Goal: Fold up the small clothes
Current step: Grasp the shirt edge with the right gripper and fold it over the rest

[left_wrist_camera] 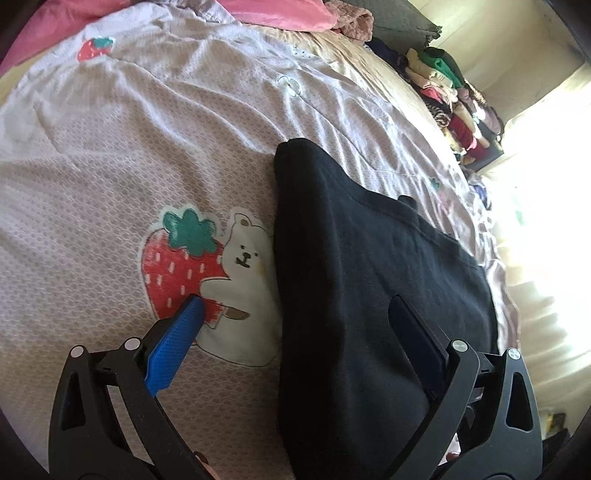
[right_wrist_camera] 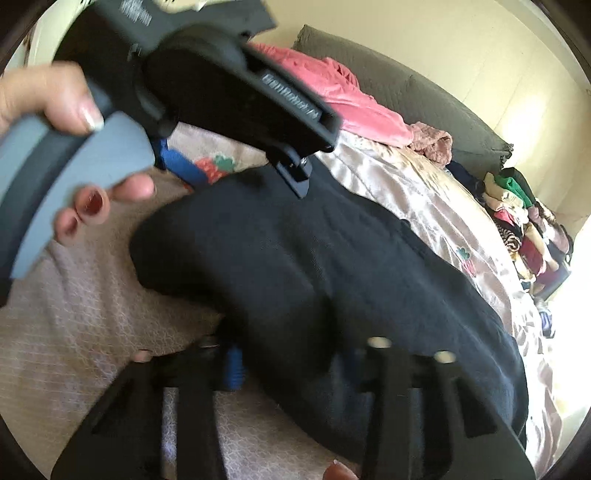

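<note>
Black garment (left_wrist_camera: 369, 258) lies folded on the pink strawberry-print bedspread (left_wrist_camera: 110, 166). Left gripper (left_wrist_camera: 291, 321) fingers spread wide, garment's near edge between them, unpressed. Right gripper (right_wrist_camera: 291, 363) fingers clenched on the garment's near edge, view blurred

I see a plain black garment (left_wrist_camera: 369, 258) on a pale lilac bedspread (left_wrist_camera: 110, 166) with a fine honeycomb weave, printed with red strawberries (left_wrist_camera: 177, 273), green-leaved, and a white bear (left_wrist_camera: 240, 280). My left claw (left_wrist_camera: 295, 314) has black arms and blue ribbed pads (left_wrist_camera: 177, 343). Far off lie pink cloth (left_wrist_camera: 280, 11), an olive cushion (right_wrist_camera: 406, 92) and a many-coloured pile (left_wrist_camera: 454, 107). The nails (right_wrist_camera: 92, 201) are dark red.
</note>
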The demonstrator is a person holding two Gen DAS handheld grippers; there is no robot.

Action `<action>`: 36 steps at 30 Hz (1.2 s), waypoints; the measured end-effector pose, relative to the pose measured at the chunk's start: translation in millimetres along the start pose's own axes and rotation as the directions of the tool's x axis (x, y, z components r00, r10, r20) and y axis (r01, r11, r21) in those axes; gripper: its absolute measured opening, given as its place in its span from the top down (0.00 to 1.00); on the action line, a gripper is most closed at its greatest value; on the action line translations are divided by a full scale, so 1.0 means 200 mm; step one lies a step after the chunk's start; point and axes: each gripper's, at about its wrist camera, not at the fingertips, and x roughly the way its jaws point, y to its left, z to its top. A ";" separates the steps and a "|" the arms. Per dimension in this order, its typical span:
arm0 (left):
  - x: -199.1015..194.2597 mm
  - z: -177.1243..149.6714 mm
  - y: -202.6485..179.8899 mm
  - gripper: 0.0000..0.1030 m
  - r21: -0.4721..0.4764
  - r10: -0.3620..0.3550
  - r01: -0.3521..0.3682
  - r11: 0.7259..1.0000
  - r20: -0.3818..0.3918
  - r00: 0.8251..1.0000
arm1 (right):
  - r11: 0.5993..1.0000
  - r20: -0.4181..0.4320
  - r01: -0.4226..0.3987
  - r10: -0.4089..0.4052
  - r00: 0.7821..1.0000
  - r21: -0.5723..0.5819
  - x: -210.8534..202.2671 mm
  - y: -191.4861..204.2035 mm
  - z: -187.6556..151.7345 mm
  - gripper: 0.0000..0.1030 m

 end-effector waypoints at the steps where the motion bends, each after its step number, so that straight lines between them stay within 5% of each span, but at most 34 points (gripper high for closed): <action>1: 0.00 0.00 0.00 0.10 -0.008 -0.012 0.012 1.000 -0.003 1.000 | 0.999 0.008 -0.017 0.017 1.000 0.031 -0.01 -0.03 0.00 0.77; 7: 0.00 -0.02 -0.02 0.10 -0.055 -0.137 0.135 0.989 -0.020 0.990 | 0.975 0.080 -0.121 0.107 0.991 0.189 -0.11 -0.22 0.00 0.79; 12: 0.06 -0.06 -0.06 0.10 -0.115 -0.314 0.307 0.945 -0.048 0.948 | 0.967 0.114 -0.138 0.115 0.987 0.215 -0.18 -0.26 0.01 0.79; 15: 0.07 -0.09 -0.12 0.28 -0.122 -0.391 0.382 0.916 -0.059 0.918 | 0.964 0.119 -0.140 0.115 0.986 0.224 -0.22 -0.24 -0.03 0.79; 17: 0.07 -0.10 -0.15 0.44 -0.112 -0.394 0.387 0.915 -0.051 0.918 | 0.964 0.124 -0.138 0.112 0.986 0.229 -0.24 -0.24 -0.05 0.79; 20: 0.04 -0.12 -0.22 0.53 -0.075 -0.374 0.370 0.926 -0.043 0.927 | 0.960 0.138 -0.130 0.098 0.986 0.248 -0.26 -0.25 -0.07 0.79; 28: -0.08 -0.14 -0.60 0.54 0.084 -0.229 0.229 0.970 -0.006 0.973 | 0.912 0.194 -0.142 0.070 0.978 0.385 -0.43 -0.44 -0.20 0.80; 36: -0.02 -0.18 -0.94 0.54 0.173 -0.165 0.166 0.971 -0.022 0.986 | 0.812 0.203 -0.165 0.058 0.977 0.560 -0.55 -0.71 -0.38 0.83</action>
